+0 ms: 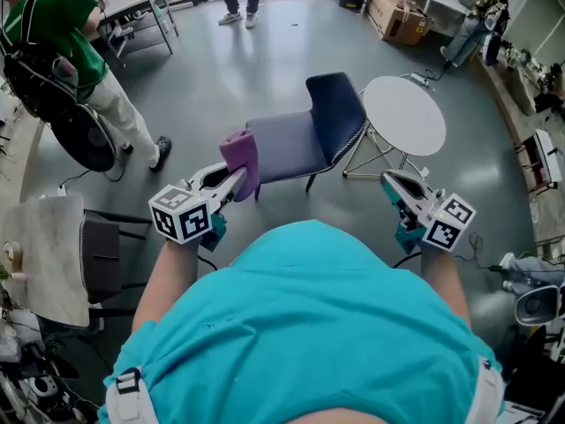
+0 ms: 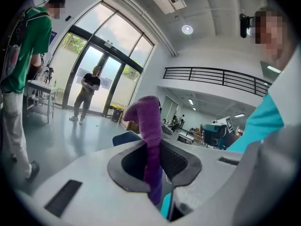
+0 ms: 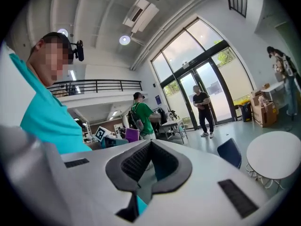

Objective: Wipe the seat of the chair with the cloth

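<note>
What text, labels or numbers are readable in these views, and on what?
No readable text in any view.
Left marker cube, right marker cube: black-and-white square patterns only, no letters or digits.
Blue sign: too small to read.
Cardboard boxes: print, if any, too small to read.
Purple cloth: no label shows.

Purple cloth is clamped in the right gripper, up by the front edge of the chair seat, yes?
Not the right one. The purple cloth is clamped in the left gripper, as the left gripper view shows; the right gripper has nothing between its jaws. The rest holds: in the head view the cloth is up by the front edge of the chair seat.
</note>
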A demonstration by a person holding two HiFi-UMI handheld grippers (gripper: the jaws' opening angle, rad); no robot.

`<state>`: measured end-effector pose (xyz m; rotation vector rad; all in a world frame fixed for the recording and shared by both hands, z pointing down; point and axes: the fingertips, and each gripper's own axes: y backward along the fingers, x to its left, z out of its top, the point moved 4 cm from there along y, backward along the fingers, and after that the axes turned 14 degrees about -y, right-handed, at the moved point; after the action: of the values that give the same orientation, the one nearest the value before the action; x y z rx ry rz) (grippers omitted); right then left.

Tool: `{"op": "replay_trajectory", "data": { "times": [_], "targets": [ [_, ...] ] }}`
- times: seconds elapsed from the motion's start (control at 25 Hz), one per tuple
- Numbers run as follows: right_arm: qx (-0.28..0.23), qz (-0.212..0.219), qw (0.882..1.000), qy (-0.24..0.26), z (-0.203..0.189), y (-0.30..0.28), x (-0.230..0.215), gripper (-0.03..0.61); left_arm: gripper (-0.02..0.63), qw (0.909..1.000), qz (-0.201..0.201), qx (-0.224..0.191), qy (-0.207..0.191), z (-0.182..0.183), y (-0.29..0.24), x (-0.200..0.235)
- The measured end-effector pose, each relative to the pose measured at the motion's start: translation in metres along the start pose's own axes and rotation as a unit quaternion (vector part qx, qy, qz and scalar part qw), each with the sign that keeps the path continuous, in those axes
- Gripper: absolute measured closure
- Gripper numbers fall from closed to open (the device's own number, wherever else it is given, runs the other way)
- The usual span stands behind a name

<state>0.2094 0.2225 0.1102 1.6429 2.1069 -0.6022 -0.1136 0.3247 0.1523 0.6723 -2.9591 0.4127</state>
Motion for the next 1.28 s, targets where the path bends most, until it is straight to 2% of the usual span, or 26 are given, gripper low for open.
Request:
{"op": "replay_trajectory", "data": {
  "times": [0.16,0.32,0.52,0.68,0.88,1.0,1.16,1.28],
  "targets": [
    [0.000,-0.008,1.000,-0.010,0.012,-0.065,-0.006,0.581,0.551,0.9998,0.001,0.018,0.008,-0.004,0.000,0.067],
    [0.016,-0.021,0.999,-0.022,0.026,-0.102,-0.027,0.581,0.549,0.9991,0.007,0.032,0.027,-0.007,-0.013,0.118],
    [0.014,-0.024,0.999,-0.034,0.032,-0.120,-0.060,0.581,0.549,0.9967,0.022,0.044,0.064,-0.029,-0.029,0.149],
    [0.009,-0.018,0.999,-0.043,0.054,-0.132,-0.106,0.581,0.549,0.9922,0.029,0.069,0.100,-0.033,-0.070,0.172],
    [0.006,0.003,0.998,-0.057,0.075,-0.131,-0.177,0.581,0.549,0.9810,0.055,0.114,0.147,-0.038,-0.141,0.195],
    [0.012,0.022,0.998,-0.065,0.078,-0.132,-0.207,0.581,0.549,0.9728,0.075,0.141,0.168,-0.047,-0.163,0.202],
    [0.026,0.052,0.997,-0.055,0.096,-0.150,-0.256,0.581,0.549,0.9575,0.108,0.194,0.184,-0.052,-0.202,0.222],
    [0.043,0.056,0.997,-0.045,0.094,-0.168,-0.273,0.581,0.549,0.9460,0.114,0.223,0.206,-0.062,-0.222,0.241]
  ]
}}
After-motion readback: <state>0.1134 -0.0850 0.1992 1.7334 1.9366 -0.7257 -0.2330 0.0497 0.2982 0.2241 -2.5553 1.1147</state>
